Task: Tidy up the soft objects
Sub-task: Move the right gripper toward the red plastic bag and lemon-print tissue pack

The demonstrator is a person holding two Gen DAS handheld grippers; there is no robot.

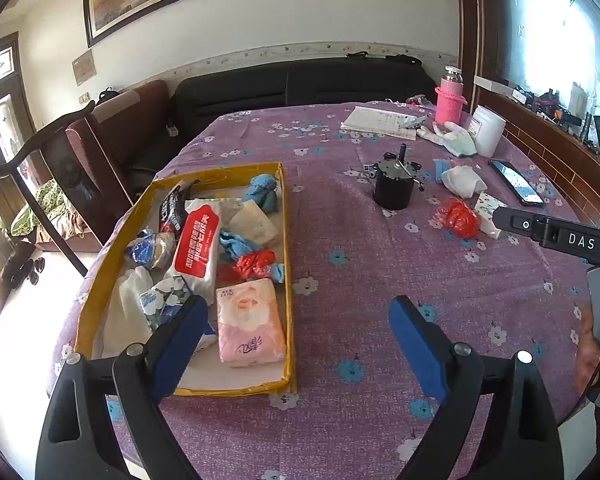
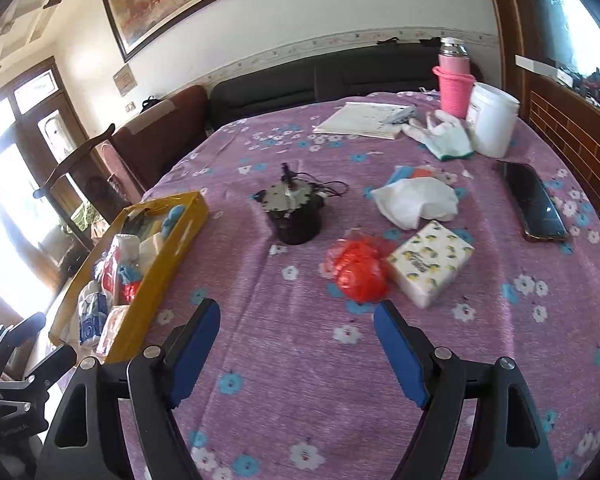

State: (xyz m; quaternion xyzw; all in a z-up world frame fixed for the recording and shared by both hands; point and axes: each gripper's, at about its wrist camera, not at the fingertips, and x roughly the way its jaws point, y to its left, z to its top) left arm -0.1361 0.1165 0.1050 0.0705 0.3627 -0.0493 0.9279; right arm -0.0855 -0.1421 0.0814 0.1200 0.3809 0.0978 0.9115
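Observation:
A yellow cardboard tray [image 1: 288, 280] [image 2: 172, 256] on the purple tablecloth holds several soft items: a pink tissue pack [image 1: 250, 322], a red-and-white wipes pack [image 1: 196, 244], blue and red crumpled bags. My left gripper [image 1: 298, 322] is open and empty, over the tray's near right corner. My right gripper [image 2: 298, 322] is open and empty, just short of a red crumpled bag [image 2: 358, 270] [image 1: 458, 216]. Next to the bag lie a lemon-print tissue pack [image 2: 430, 262] and a white crumpled bag [image 2: 416, 200].
A black motor [image 2: 296, 212] [image 1: 394, 186] stands mid-table. A phone [image 2: 534, 206], white gloves [image 2: 444, 132], a white tub [image 2: 492, 120], a pink flask [image 2: 454, 80] and a notebook [image 2: 364, 120] lie at the far right. A sofa stands behind the table.

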